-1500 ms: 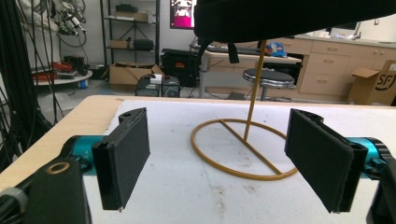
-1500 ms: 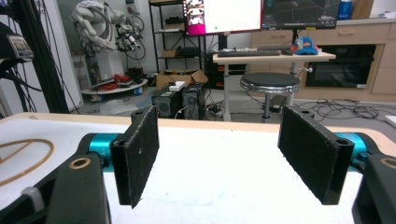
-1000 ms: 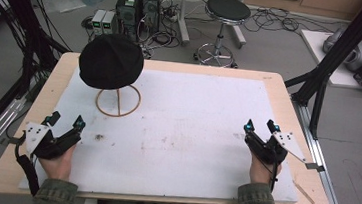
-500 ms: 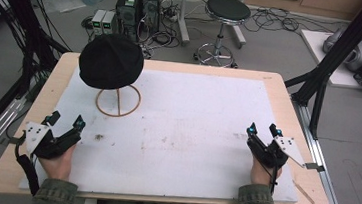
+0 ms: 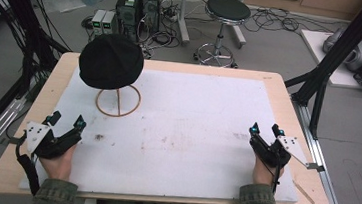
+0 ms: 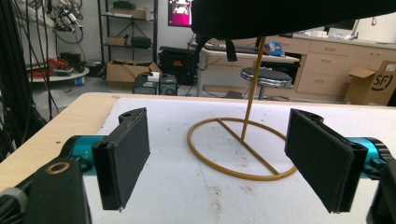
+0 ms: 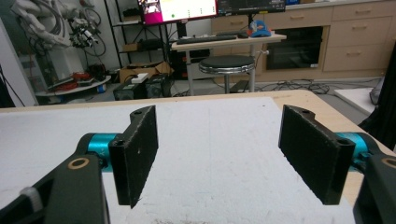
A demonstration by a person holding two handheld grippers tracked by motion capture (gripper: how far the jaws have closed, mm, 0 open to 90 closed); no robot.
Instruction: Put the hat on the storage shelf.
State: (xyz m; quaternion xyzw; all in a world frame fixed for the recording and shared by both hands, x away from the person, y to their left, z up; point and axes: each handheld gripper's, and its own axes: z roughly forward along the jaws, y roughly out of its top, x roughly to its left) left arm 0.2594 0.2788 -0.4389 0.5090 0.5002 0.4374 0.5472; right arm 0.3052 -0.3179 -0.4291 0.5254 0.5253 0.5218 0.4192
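Wooden bench (image 5: 280, 91) with a white foam sheet (image 5: 191, 128) covering most of the top; bare wood strip shows along all edges, widest at left and right. Black hat (image 5: 111, 61) sits on a gold wire stand (image 5: 118, 101) at far left of the sheet, ring base flat on the foam, near the sheet's left edge. Centre and right of the sheet are open.

Left tool (image 5: 65, 121) rests at the near-left corner, held in a hand (image 5: 58, 160), jaws spread, nothing between them, pointing toward the stand but well apart from it. Right tool (image 5: 264, 130) rests near the right-hand edge of the sheet, hand (image 5: 262, 172) behind it, jaws spread, empty, close to the bench's right edge.

Left gripper view: stand ring and slanted stem framed between the spread pads (image 6: 126, 154), hat brim overhead at the top; small dark specks on the foam. Right gripper view: bare foam between the pads (image 7: 140, 149), the bench's far edge ahead, round stool (image 7: 227, 65), desk and monitor beyond. High view adds computer towers (image 5: 138, 7) and cables on the floor past the far edge, black frame posts on both sides.
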